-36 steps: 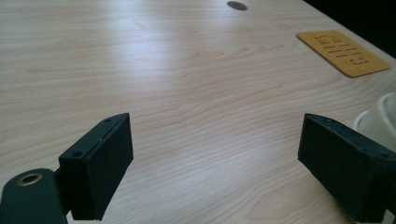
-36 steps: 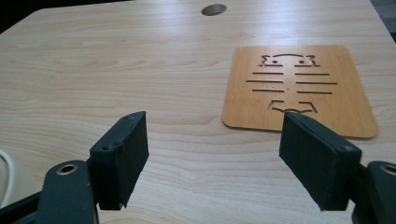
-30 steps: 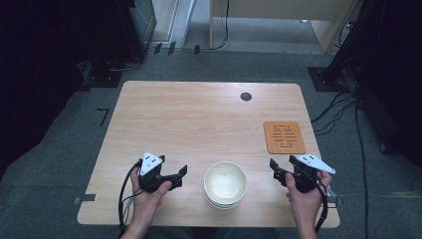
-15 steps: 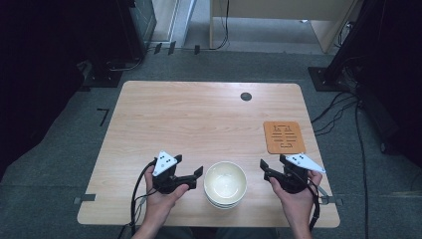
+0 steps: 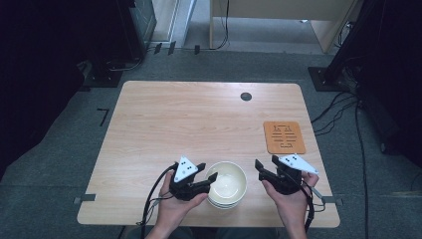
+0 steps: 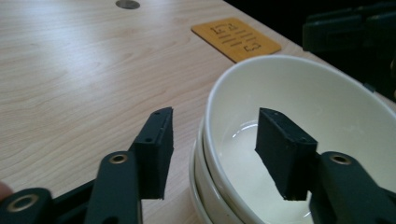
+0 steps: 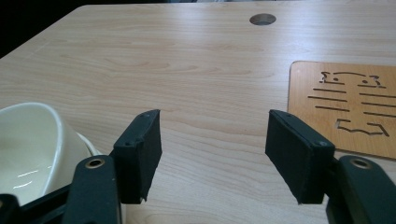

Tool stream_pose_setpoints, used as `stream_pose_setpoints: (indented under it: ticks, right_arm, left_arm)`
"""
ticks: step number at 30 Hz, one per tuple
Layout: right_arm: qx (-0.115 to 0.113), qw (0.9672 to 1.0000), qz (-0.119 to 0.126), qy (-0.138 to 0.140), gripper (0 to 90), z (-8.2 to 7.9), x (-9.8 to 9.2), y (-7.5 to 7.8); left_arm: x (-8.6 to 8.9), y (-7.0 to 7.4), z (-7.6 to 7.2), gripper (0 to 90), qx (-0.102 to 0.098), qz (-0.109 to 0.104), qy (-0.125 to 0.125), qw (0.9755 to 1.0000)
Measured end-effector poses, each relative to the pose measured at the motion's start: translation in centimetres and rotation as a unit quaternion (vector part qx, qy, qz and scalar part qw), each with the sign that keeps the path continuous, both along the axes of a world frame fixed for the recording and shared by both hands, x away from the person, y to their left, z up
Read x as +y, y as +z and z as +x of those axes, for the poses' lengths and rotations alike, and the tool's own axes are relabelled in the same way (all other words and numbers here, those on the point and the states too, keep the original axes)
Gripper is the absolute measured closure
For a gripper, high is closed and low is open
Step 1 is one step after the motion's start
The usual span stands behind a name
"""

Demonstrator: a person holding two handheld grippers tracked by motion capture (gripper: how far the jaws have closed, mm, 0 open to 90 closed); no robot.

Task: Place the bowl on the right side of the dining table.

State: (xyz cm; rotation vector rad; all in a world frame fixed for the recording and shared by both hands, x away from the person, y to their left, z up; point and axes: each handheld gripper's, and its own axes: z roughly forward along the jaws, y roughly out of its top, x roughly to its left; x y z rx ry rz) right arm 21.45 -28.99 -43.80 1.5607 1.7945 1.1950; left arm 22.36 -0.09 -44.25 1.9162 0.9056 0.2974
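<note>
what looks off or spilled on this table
Nothing stands out. The stacked cream ceramic bowls sit upright and empty on the light wooden table, and the orange cut-out wooden coaster lies flat, square to the edge.

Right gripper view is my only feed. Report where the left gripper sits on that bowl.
Observer: The left gripper straddles the rim of the top bowl: one finger is outside the wall, the other inside.
Operator: Tell me whether it grips.
Observer: Not yet. Its fingers have just been closing, but gaps show on both sides of the wall.
Operator: Give me what lies under that bowl.
Observer: More bowls. It tops a stack, with two lower rims showing in the left gripper view.
</note>
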Motion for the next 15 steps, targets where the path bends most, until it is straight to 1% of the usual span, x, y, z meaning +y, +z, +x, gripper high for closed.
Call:
stream_pose_setpoints:
  ticks: [1,3,4,5,6,7,9,10,11,13,14,15]
  right_arm:
    - [-0.001,1.0000,-0.001,0.000,36.9,0.0,0.1,0.0]
    - [-0.003,1.0000,-0.004,-0.001,39.5,-0.1,0.3,0.1]
    - [-0.004,1.0000,-0.003,-0.002,41.4,-0.1,0.5,0.1]
    - [-0.004,1.0000,-0.003,-0.002,41.4,-0.1,0.5,0.1]
    - [-0.005,1.0000,0.003,0.000,44.8,-0.2,0.6,0.2]
    - [-0.006,1.0000,0.006,0.000,45.8,-0.2,0.7,0.2]
    - [-0.009,0.9999,0.012,0.006,47.4,-0.3,0.8,0.2]
    - [-0.011,0.9996,0.021,0.012,49.7,-0.3,0.8,0.2]
    - [-0.013,0.9994,0.027,0.015,51.3,-0.4,0.8,0.3]
    - [-0.017,0.9991,0.033,0.023,57.9,-0.5,0.9,0.4]
    - [-0.018,0.9987,0.037,0.028,58.7,-0.6,1.0,0.4]
    - [-0.019,0.9987,0.037,0.030,60.5,-0.6,1.1,0.4]
  left_arm:
    - [-0.2,0.0,0.0,49.5,-0.001,0.008,0.000,1.0000]
    - [-0.6,-0.1,-0.1,52.1,-0.003,0.017,0.002,0.9998]
    - [-0.6,-0.1,-0.1,53.7,-0.003,0.017,0.002,0.9998]
    - [-0.8,-0.1,-0.1,53.7,-0.004,0.022,0.004,0.9997]
    - [-1.1,-0.1,0.0,56.5,-0.002,0.035,0.006,0.9994]
    - [-1.3,-0.1,0.0,57.0,0.000,0.039,0.006,0.9992]
    - [-1.6,-0.2,0.1,61.3,-0.004,0.051,0.009,0.9987]
    - [-1.7,-0.1,0.1,64.4,-0.007,0.054,0.011,0.9985]
    - [-1.9,-0.1,0.0,69.5,-0.019,0.067,0.018,0.9974]
    - [-2.0,-0.1,0.0,78.5,-0.032,0.076,0.029,0.9962]
    - [-1.9,0.0,0.1,81.4,-0.033,0.073,0.027,0.9964]
    - [-1.9,0.0,0.1,81.8,-0.034,0.069,0.024,0.9967]
